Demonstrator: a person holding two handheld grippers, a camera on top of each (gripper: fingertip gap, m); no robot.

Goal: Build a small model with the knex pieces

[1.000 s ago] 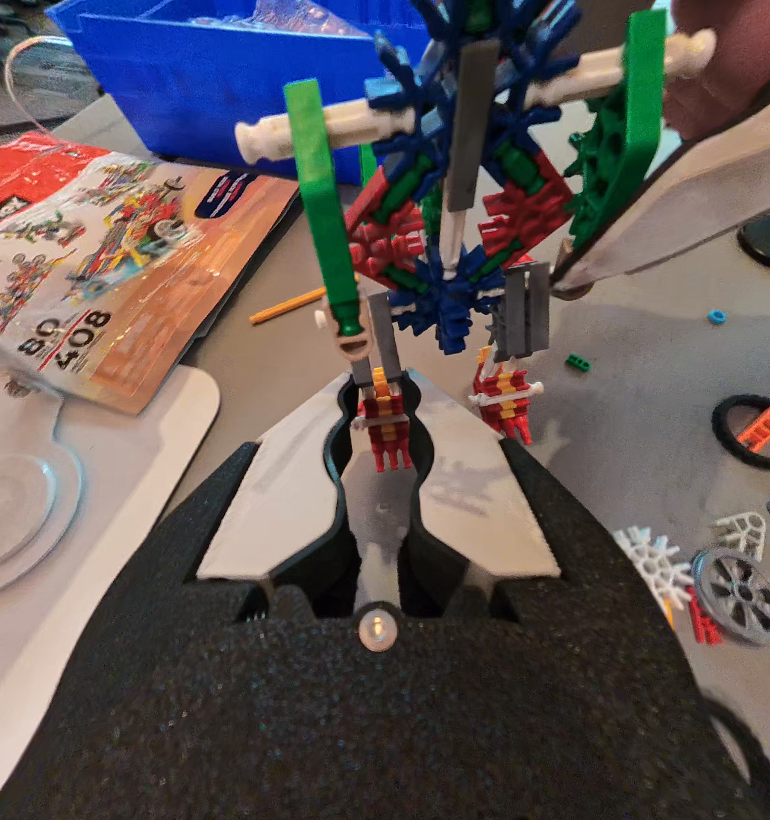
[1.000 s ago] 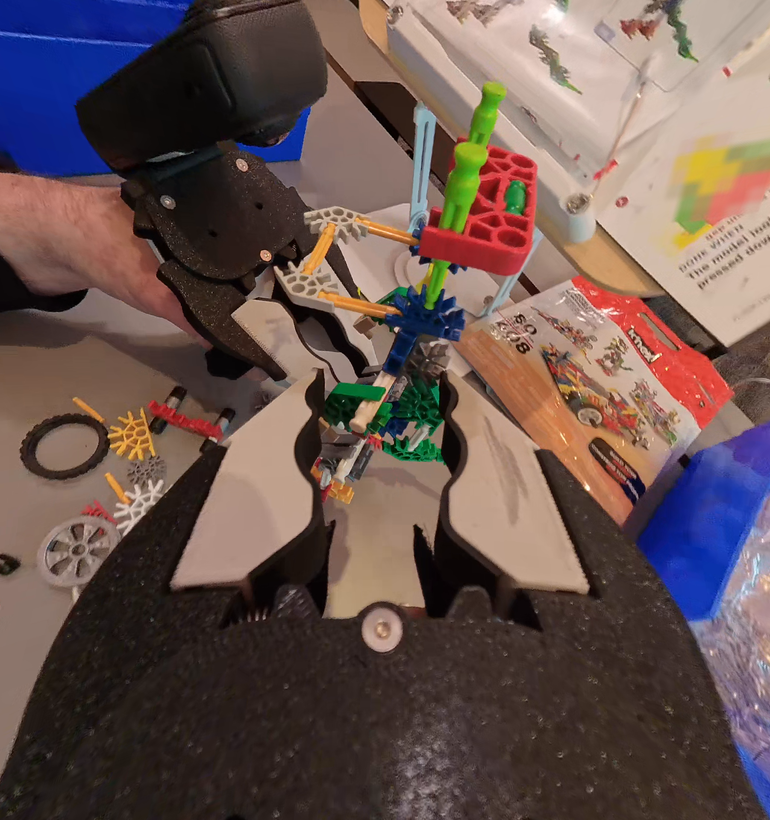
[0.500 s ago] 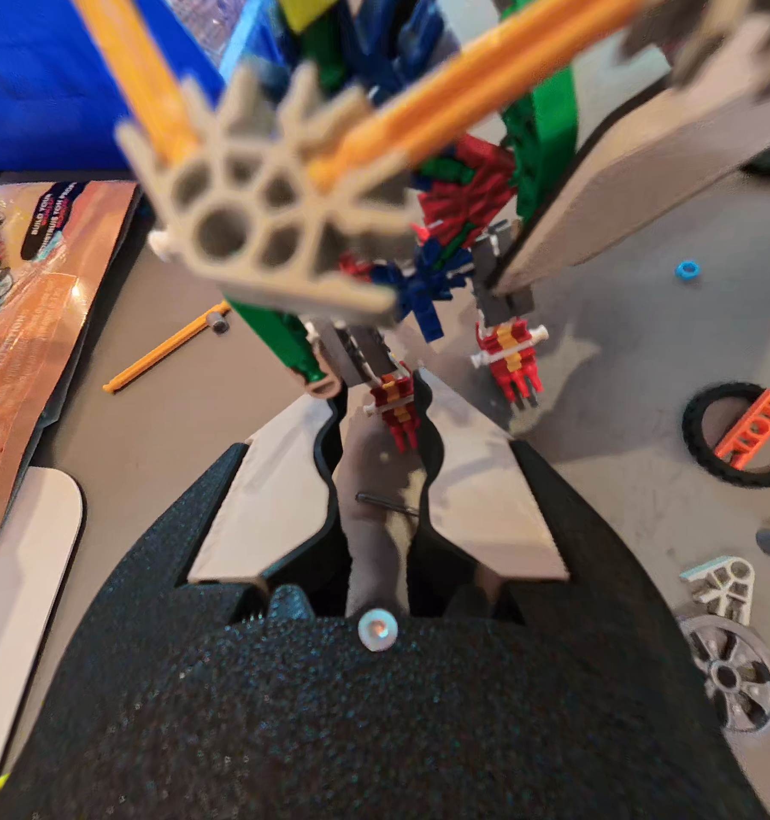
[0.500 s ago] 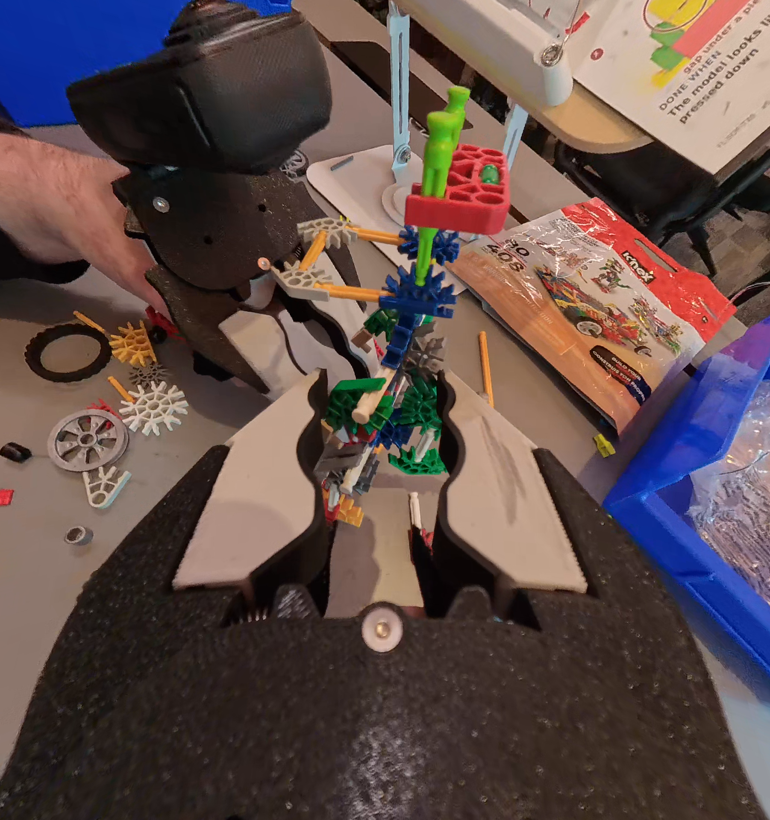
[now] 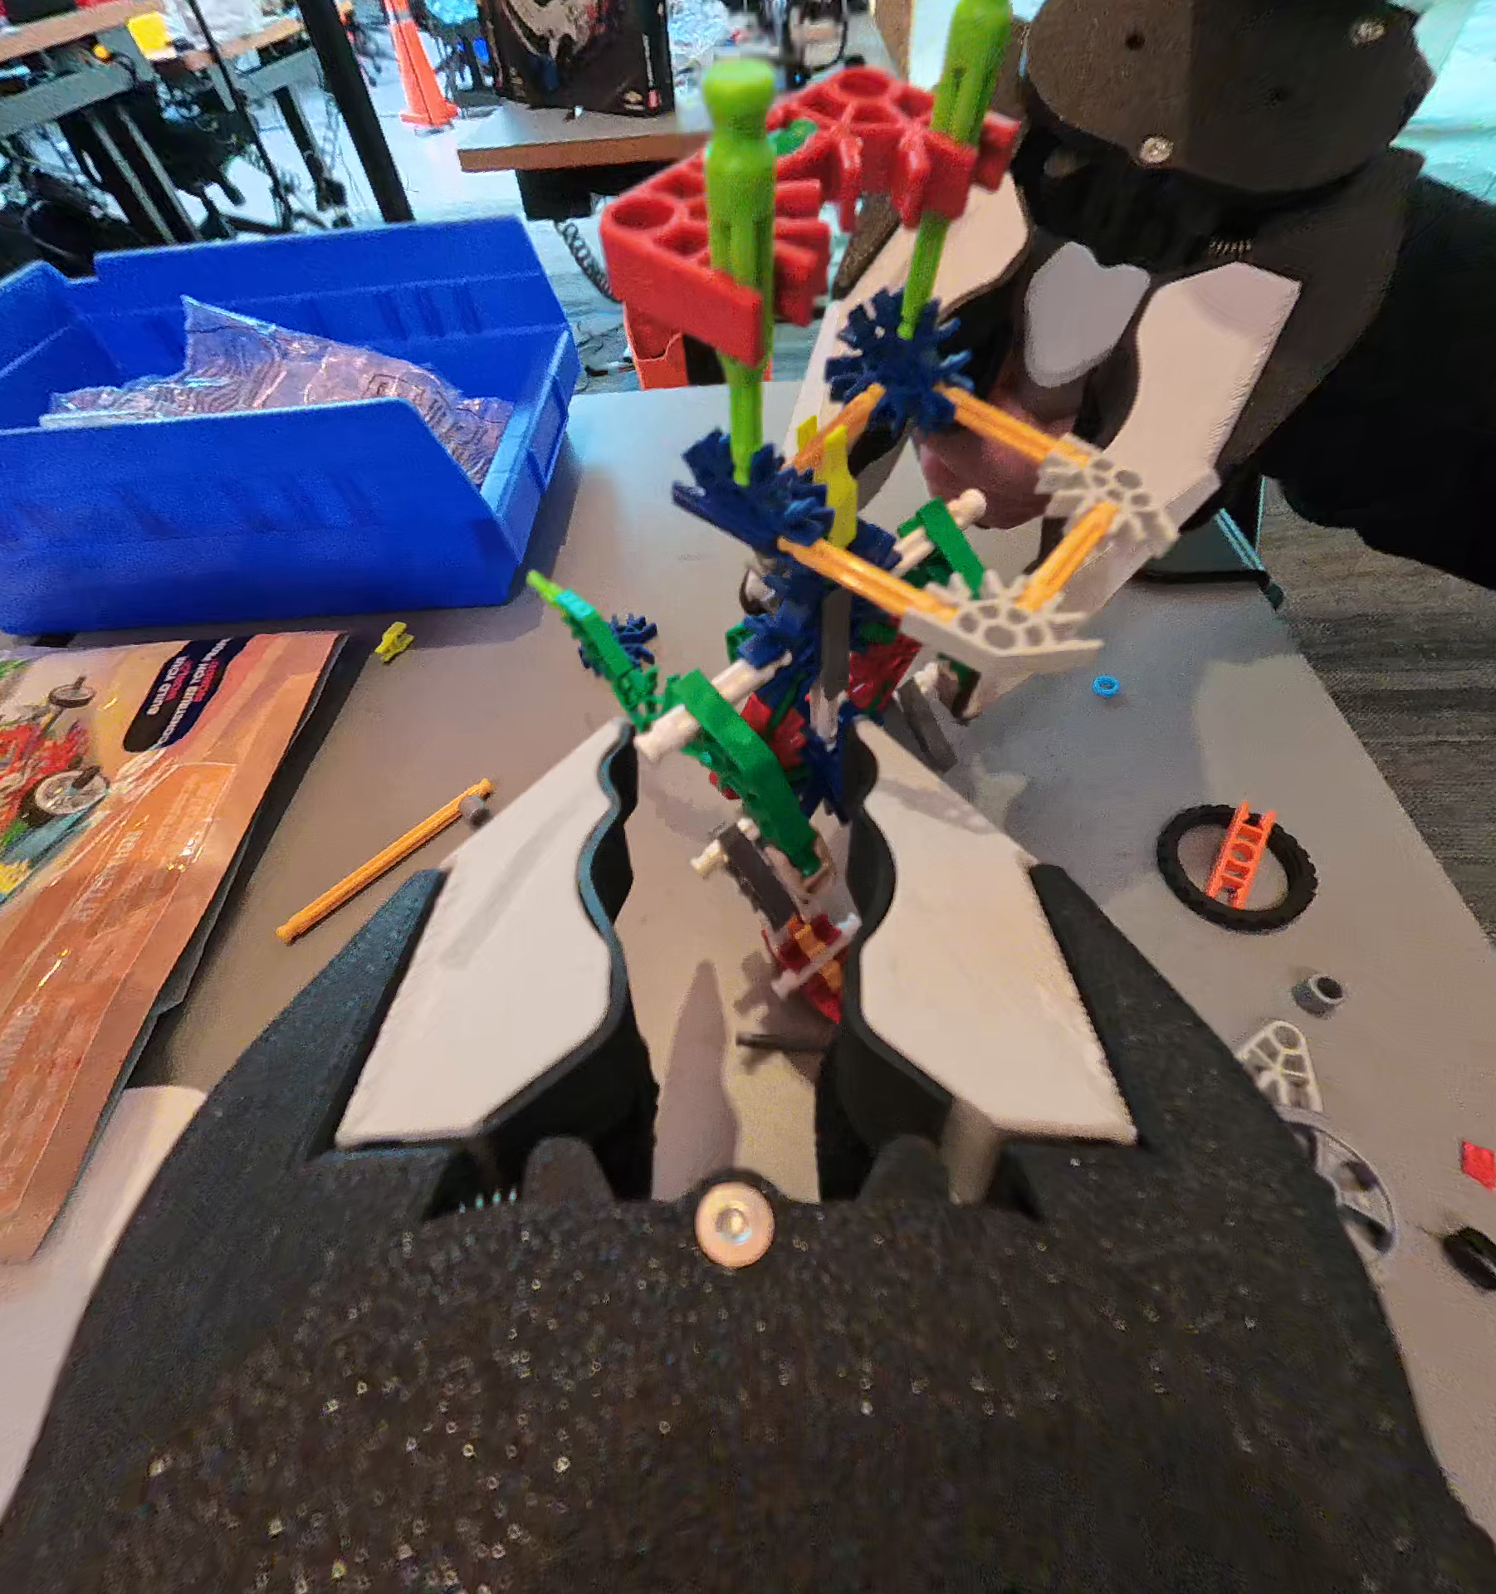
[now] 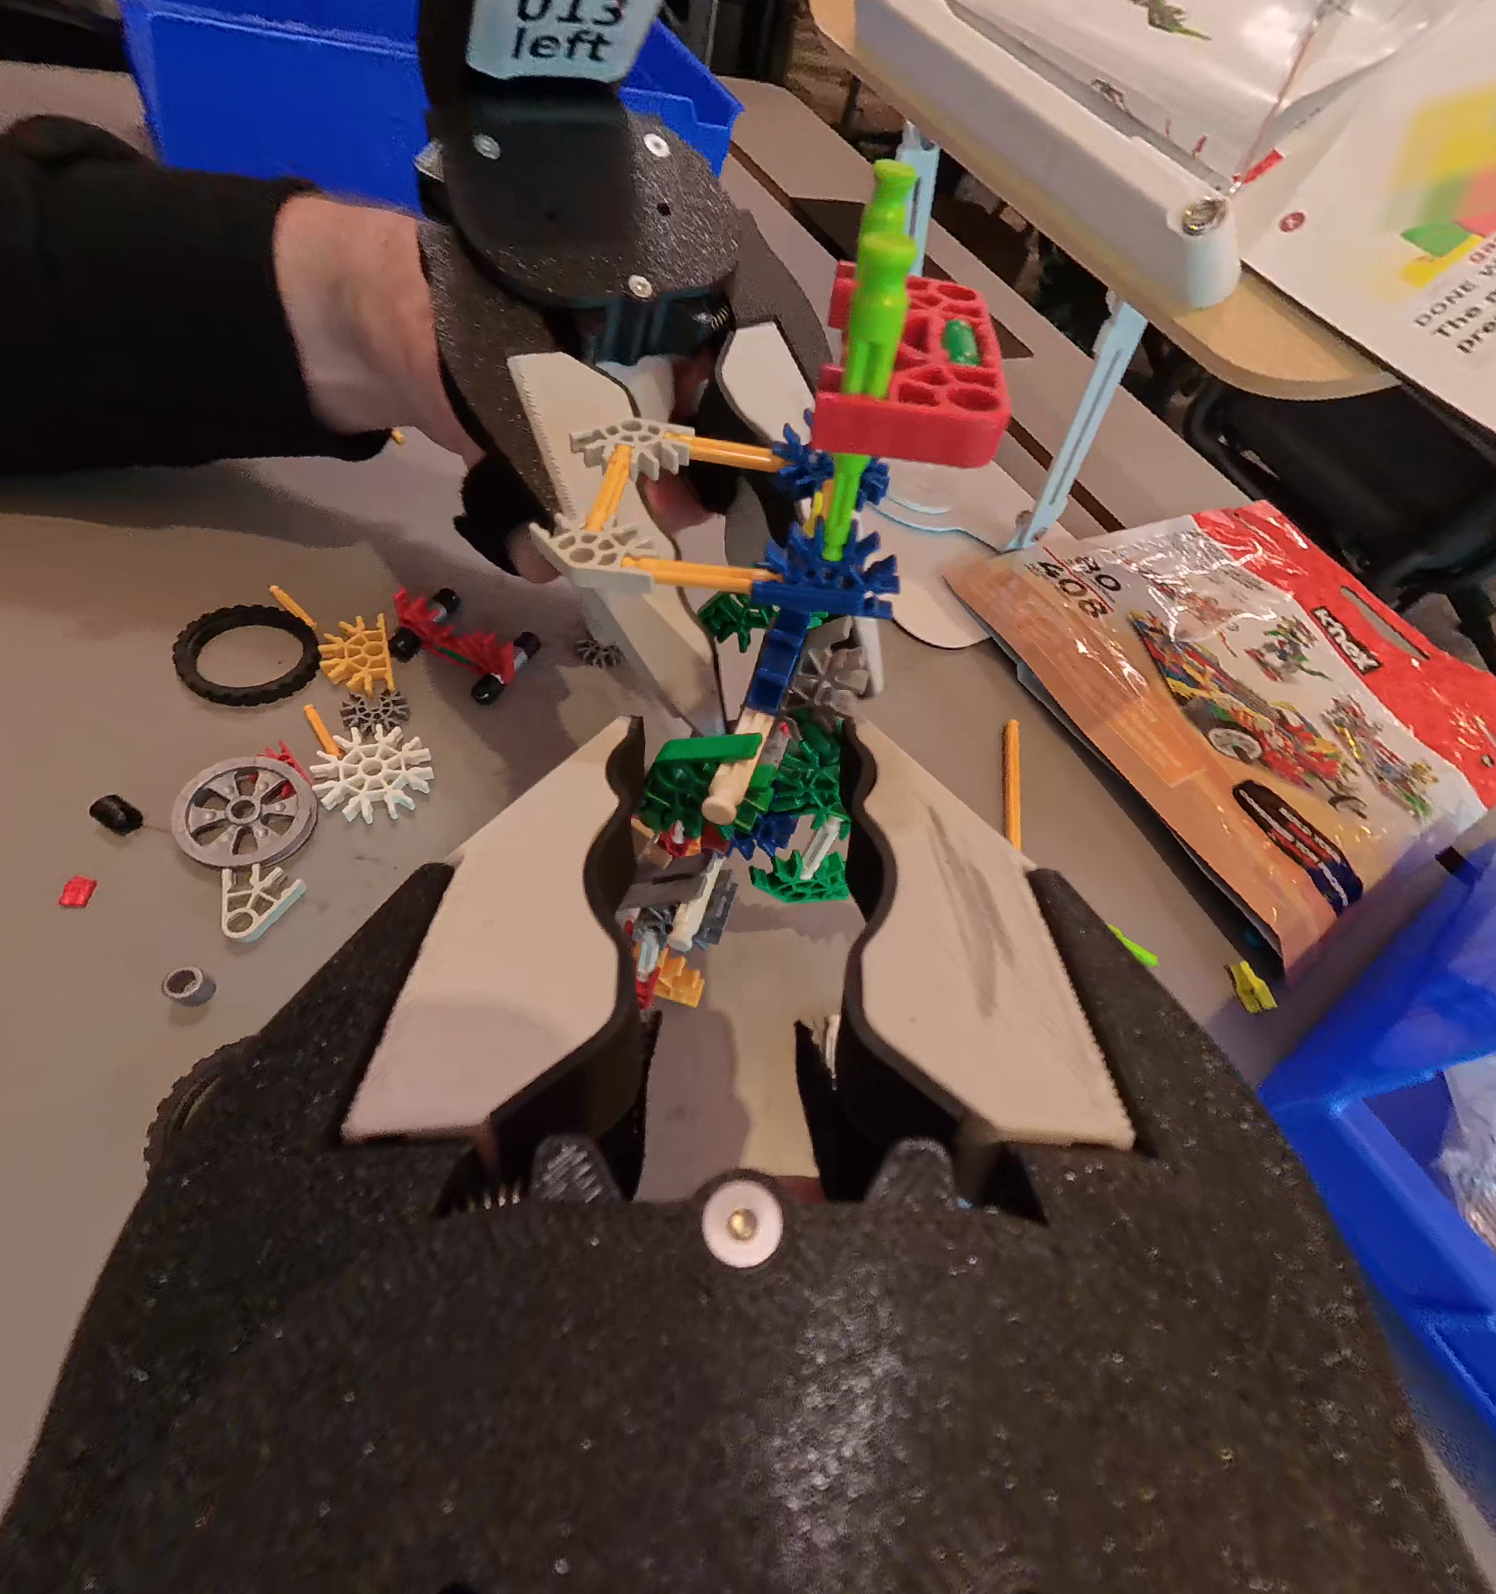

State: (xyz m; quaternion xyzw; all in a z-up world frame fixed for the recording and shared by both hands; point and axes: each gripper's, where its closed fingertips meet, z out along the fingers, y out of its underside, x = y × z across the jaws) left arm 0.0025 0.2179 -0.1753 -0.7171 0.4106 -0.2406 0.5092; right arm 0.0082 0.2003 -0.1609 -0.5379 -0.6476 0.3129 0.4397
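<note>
Between the fingers of the left gripper (image 5: pixel 740 759) stands the lower body of a rod-and-connector model (image 5: pixel 753 509), its green plates and one red-and-yellow foot in the gap. The jaws are part-way apart. Parts lie close to both inner faces, but whether they are clamped I cannot tell.

The right gripper (image 6: pixel 740 759) (seen from its own camera) is closed to a middling width on the model's green connectors, which press against both fingers. The feet sit at or just above the grey table (image 5: pixel 503 690).

As built, the model carries two lime rods, a red block at the top and a side frame of yellow rods and grey connectors.

Unattached pieces lie on the table:
- a yellow rod (image 5: pixel 382 862) just left of the left gripper
- a tyre with an orange piece (image 5: pixel 1236 867)
- a spoked wheel (image 6: pixel 244 811)
- a white snowflake connector (image 6: pixel 371 772)

Farther off lie a printed parts bag (image 5: pixel 106 862) and a blue bin (image 5: pixel 236 509) holding plastic wrap. Each gripper crowds the other's approach to the model.
</note>
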